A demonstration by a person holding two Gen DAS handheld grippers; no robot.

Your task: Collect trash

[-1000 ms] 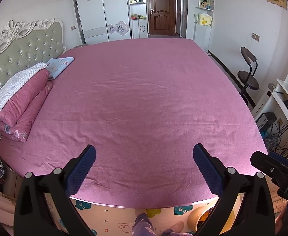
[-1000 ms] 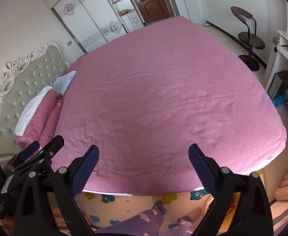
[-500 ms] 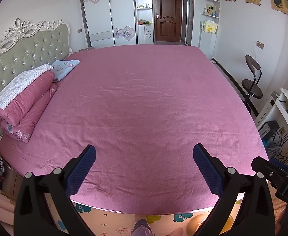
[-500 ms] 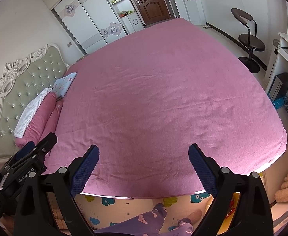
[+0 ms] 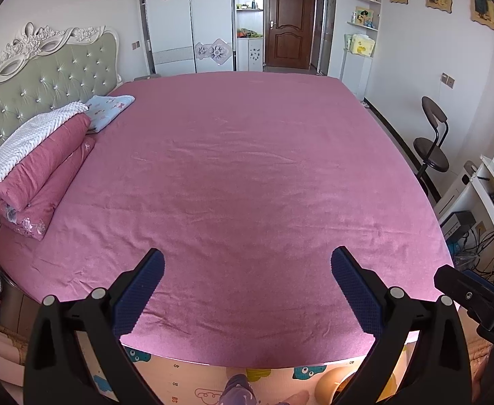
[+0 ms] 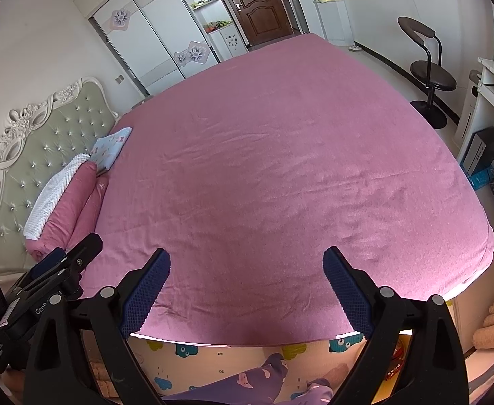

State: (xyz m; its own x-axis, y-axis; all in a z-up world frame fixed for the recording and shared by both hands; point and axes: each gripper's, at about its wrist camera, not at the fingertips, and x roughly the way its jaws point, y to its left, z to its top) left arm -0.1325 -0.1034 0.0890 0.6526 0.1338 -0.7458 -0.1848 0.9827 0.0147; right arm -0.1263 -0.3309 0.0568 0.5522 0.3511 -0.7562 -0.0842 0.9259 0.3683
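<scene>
A wide bed with a pink sheet fills both wrist views, and no trash shows on it. My left gripper hangs open above the near edge of the bed, nothing between its blue-padded fingers. My right gripper is likewise open and empty over the same edge of the pink sheet. Each gripper appears at the rim of the other's view: the right one at lower right, the left one at lower left.
Folded pink and white bedding and a blue pillow lie by the tufted headboard. A black stool and a white desk stand to the right. A patterned floor mat and a person's trouser legs are below.
The left wrist view has tilted upward, so more of the far wall and door shows and the bed's near edge sits lower. The right view has shifted only slightly. Both grippers stay open.
</scene>
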